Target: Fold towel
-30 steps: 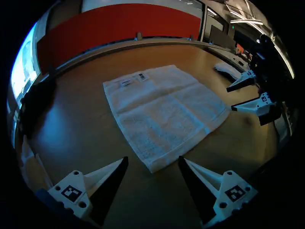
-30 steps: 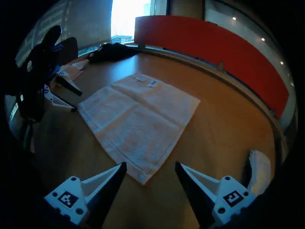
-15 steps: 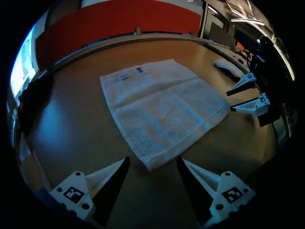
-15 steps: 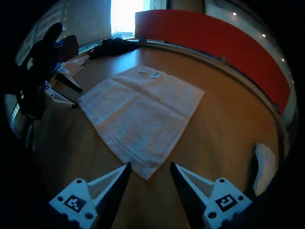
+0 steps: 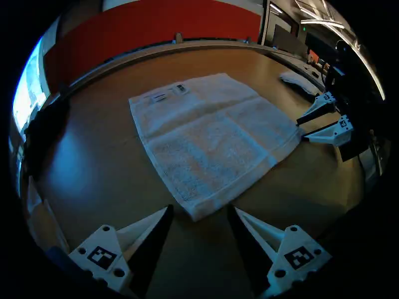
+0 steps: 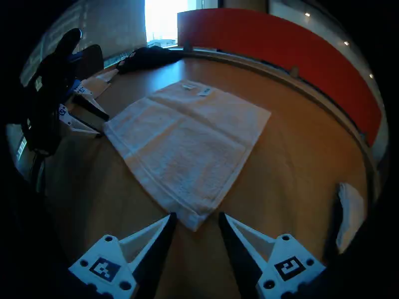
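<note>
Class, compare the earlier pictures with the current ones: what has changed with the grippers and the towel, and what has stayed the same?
The left gripper and the right gripper each moved forward to its own corner of the towel, and their fingers narrowed a little; each corner now sits between open fingers. Nothing has been gripped. The towel stayed flat and unfolded on the table.

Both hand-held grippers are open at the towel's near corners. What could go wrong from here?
1. The towel lies flat on the table; the left hand-held gripper and right hand-held gripper may push the corners into a bunch instead of pinching them.
2. If only one corner is caught, the fold would likely skew.
</note>
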